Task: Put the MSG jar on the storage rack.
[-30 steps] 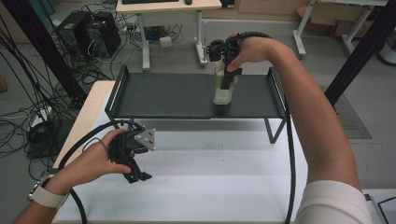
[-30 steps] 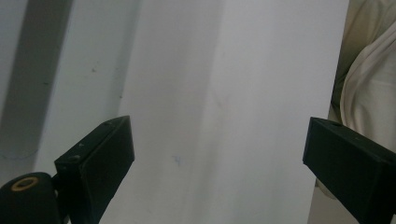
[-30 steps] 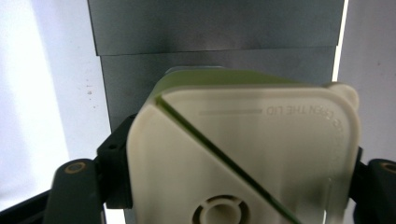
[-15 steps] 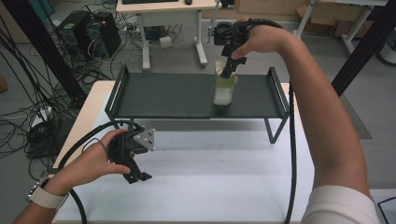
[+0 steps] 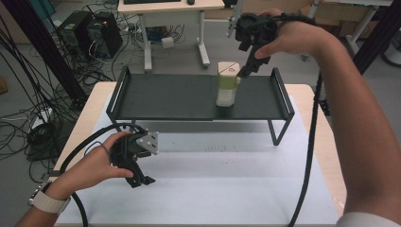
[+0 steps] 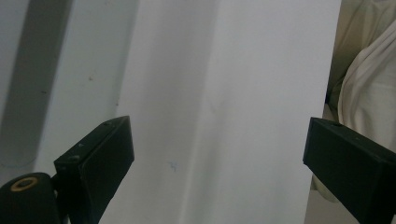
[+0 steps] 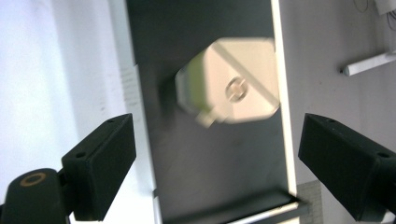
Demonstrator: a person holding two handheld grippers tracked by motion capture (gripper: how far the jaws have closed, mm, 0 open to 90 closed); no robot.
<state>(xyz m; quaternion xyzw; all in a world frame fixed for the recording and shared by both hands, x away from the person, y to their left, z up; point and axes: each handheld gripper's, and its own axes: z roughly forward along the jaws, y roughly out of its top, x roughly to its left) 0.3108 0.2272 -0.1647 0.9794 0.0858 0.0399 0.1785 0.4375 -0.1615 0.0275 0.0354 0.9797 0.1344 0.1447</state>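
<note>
A cream carton with a green band (image 5: 227, 87) stands upright on the black raised shelf (image 5: 165, 97), right of its middle. My right gripper (image 5: 247, 67) hangs above and just behind the carton's top, clear of it. Its jaws have just been opening, and nothing is between them. The right gripper view looks down past the spread jaws (image 7: 217, 158) onto the carton's lid (image 7: 229, 79) and the shelf (image 7: 210, 163). My left gripper (image 5: 142, 180) rests on the white table in front of the shelf's left end. The left gripper's jaws (image 6: 217, 158) stand open over bare white surface.
The shelf has raised handle rails at both ends (image 5: 283, 92) and stands on thin legs. A black cable (image 5: 309, 151) hangs from the right hand along the table's right side. Behind the table are a desk (image 5: 170, 7), computer towers (image 5: 94, 33) and floor cables.
The right gripper has let go of the carton, opened, and risen up and back from it. The carton stays on the shelf. The left hand has not moved.
</note>
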